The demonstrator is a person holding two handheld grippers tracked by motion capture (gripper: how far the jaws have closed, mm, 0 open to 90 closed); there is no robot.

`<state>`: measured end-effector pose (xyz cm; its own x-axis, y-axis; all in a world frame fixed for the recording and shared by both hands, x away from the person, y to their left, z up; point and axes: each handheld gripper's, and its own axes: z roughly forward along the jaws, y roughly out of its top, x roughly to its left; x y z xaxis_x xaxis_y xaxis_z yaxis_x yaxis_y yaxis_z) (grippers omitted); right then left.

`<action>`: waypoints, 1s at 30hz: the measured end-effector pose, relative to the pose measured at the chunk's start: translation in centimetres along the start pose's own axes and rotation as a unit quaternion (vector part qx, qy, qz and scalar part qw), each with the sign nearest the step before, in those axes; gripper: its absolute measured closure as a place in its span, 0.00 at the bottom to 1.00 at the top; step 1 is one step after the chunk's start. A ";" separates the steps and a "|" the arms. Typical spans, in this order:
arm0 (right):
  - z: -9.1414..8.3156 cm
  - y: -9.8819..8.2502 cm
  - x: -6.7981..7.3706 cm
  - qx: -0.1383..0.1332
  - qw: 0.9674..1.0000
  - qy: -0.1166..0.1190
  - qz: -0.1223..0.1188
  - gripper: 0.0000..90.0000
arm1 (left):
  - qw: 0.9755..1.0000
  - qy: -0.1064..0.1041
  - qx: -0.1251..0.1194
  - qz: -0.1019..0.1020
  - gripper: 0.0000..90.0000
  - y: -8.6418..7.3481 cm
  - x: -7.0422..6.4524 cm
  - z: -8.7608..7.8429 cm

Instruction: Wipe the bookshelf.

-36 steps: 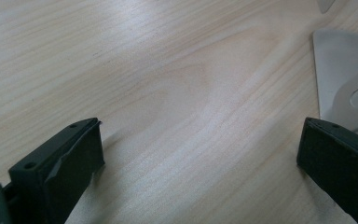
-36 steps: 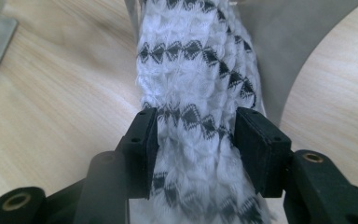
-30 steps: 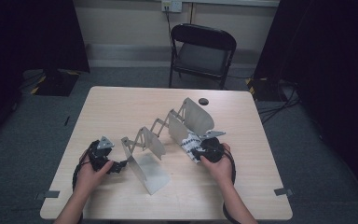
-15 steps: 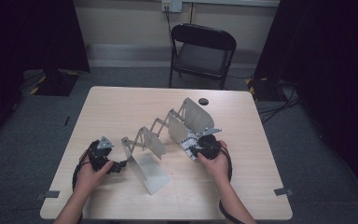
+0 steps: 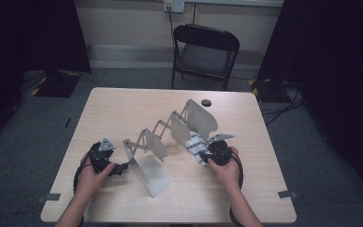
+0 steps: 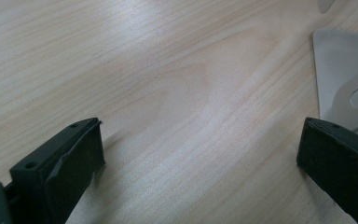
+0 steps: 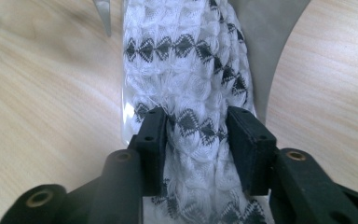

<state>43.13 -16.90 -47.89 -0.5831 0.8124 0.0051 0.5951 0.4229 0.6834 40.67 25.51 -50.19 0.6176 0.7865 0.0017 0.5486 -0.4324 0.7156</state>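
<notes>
A folding metal rack (image 5: pixel 170 130) with zigzag links stands stretched across the table's middle. My right gripper (image 5: pixel 202 152) is at the rack's right end plate (image 7: pixel 270 28). It is shut on a white knitted cloth with black diamonds (image 7: pixel 186 56), which lies against that plate. The pads (image 7: pixel 248 140) press the cloth from both sides, and the jaws have just eased open a little around it. My left gripper (image 5: pixel 122 169) rests on the wood, open and holding nothing (image 6: pixel 200 158). One jaw sits beside the rack's left plate (image 6: pixel 340 70).
A small black round object (image 5: pixel 206 102) lies near the table's far edge. A black folding chair (image 5: pixel 205 47) stands behind the table (image 5: pixel 123 109). Bare wood lies to the far left and along the front edge.
My right gripper has shifted slightly left with the knitted cloth, closer against the rack's right plate. The left gripper has stayed put.
</notes>
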 end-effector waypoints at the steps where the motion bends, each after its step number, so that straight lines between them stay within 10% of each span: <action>1: -0.2 0.1 0.1 -0.009 1.000 0.001 0.002 0.54 | 1.000 0.000 0.000 0.000 0.00 0.0 0.0 0.0; 11: 1.2 0.4 0.6 -0.009 1.000 -0.007 -0.002 0.49 | 1.000 0.000 0.000 0.000 0.00 0.0 0.0 0.0; 20: 0.6 0.4 0.0 -0.005 1.000 -0.022 0.002 0.81 | 1.000 0.000 0.000 0.000 0.00 0.0 0.0 0.0; 30: -1.9 1.5 -0.2 -0.036 0.999 -0.006 0.016 0.83 | 1.000 0.000 0.000 0.000 0.00 0.0 0.0 0.0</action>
<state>43.06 -17.18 -45.48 -0.5579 0.8297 0.0185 0.5718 0.3682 0.7332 40.67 25.51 -50.19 0.6180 0.7861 0.0018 0.5481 -0.4326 0.7158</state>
